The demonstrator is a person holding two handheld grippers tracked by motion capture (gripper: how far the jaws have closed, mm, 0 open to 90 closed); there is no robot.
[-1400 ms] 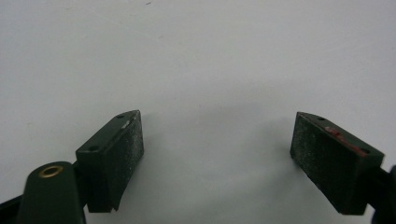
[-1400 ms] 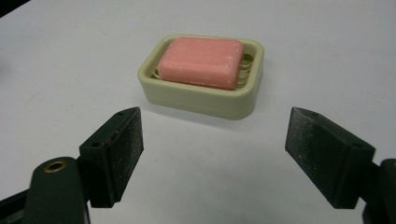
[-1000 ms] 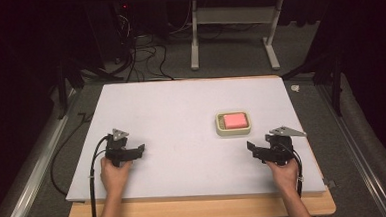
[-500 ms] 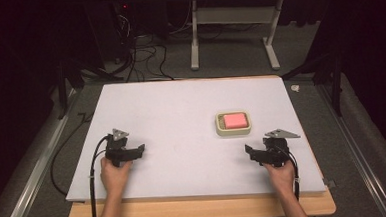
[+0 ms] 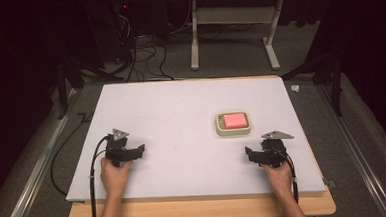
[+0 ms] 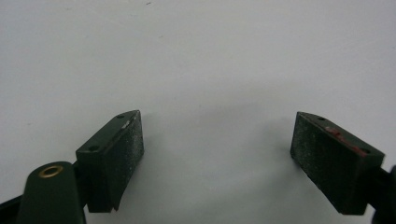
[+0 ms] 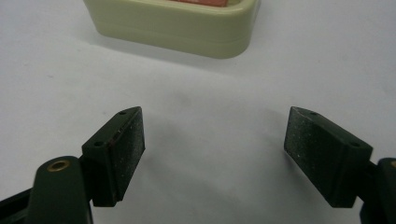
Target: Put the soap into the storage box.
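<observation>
A cream dish (image 5: 233, 124) holding a pink block (image 5: 234, 120) sits right of the middle of the white table mat (image 5: 181, 109). My right gripper (image 5: 249, 154) rests on the mat just in front of the dish, held by a hand, jaws pointing left. In the right gripper view it (image 7: 215, 133) is open and empty, with the dish (image 7: 177, 28) close ahead. My left gripper (image 5: 139, 150) lies at the front left of the mat, jaws pointing right. In the left gripper view it (image 6: 217, 135) is open over bare mat.
The wooden table edge (image 5: 201, 210) runs along the front. Cables (image 5: 143, 61) and a desk frame (image 5: 232, 36) lie on the floor beyond the table. A metal rail (image 5: 34, 172) runs along the left side.
My right gripper has shifted a little left and toward the front edge. The left gripper and the dish have not moved.
</observation>
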